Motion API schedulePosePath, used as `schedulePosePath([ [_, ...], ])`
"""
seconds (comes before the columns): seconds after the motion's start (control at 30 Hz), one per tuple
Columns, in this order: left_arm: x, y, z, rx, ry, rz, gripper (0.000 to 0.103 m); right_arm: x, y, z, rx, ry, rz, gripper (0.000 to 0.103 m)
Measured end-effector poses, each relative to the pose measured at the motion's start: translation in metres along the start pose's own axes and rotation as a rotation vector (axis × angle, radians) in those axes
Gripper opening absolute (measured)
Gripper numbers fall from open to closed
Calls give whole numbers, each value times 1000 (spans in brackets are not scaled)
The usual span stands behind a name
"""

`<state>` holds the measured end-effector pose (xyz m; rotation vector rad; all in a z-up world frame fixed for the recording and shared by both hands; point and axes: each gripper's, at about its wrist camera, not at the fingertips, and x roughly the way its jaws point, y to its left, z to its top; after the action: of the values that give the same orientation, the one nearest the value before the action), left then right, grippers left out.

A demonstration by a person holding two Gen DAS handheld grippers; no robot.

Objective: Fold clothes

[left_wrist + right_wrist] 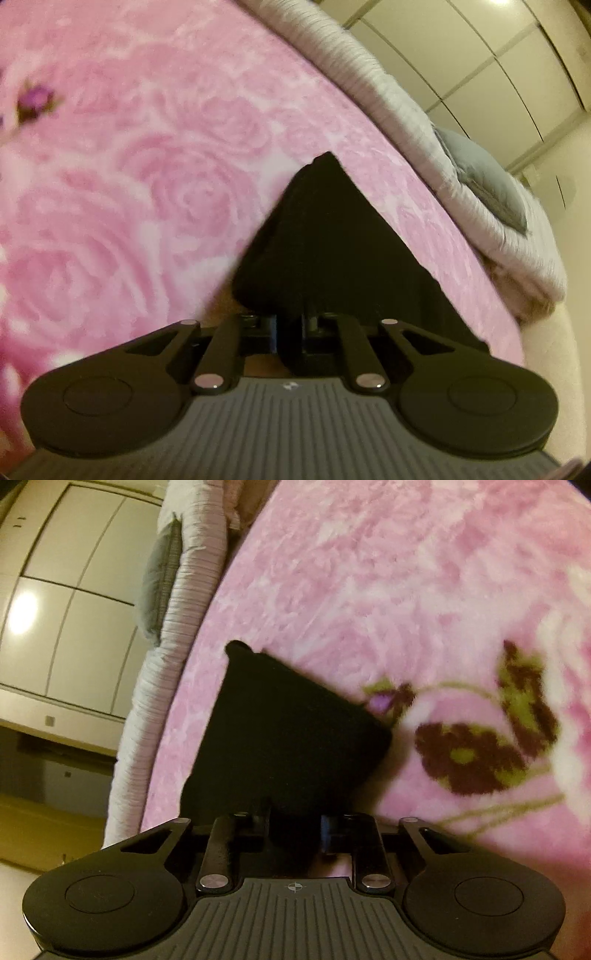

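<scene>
Black cloth (325, 258) filled the centre of both wrist views, a dark garment spread over the pink rose blanket (129, 166). In the left view it ran up from the left gripper (291, 332) to a point near mid-frame; in the right view it climbed as a slanted panel toward the upper left from the right gripper (295, 823). Both grippers had their fingers drawn narrow with the cloth's near edge pinched between them, as best the dark-on-dark allowed. The grey quilt (406, 110) lay along the blanket's far edge, top right in the left view, with a blue-grey pillow (484, 184) on it, well apart from the garment.

The step looked like carrying a pinched edge over for a fold. Doing it well probably meant keeping both grips level and the edge taut between them, moving together so the cloth did not twist, then laying the edge down square on the rest before letting go. The plush blanket might drag at the fabric, so a slight lift seemed wise.
</scene>
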<state>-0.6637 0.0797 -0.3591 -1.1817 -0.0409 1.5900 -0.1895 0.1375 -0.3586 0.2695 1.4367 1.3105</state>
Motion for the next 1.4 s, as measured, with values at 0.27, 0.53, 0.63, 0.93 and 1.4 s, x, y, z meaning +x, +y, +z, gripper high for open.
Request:
schedulePosePath([
  [0.27, -60, 5, -35, 49, 35, -22, 7, -57, 0, -6, -120, 37, 18, 20],
  [0.53, -98, 24, -73, 78, 125, 11, 15, -110, -43, -20, -86, 77, -15, 23],
  [0.63, -111, 15, -64, 117, 113, 9, 14, -114, -44, -16, -43, 74, -11, 27],
  [0.93, -134, -6, -53, 316, -1, 76, 12, -121, -56, -10, 63, 5, -48, 34],
  [1.4, -77, 33, -48, 138, 141, -81, 7, -110, 66, -53, -760, -175, -299, 8],
])
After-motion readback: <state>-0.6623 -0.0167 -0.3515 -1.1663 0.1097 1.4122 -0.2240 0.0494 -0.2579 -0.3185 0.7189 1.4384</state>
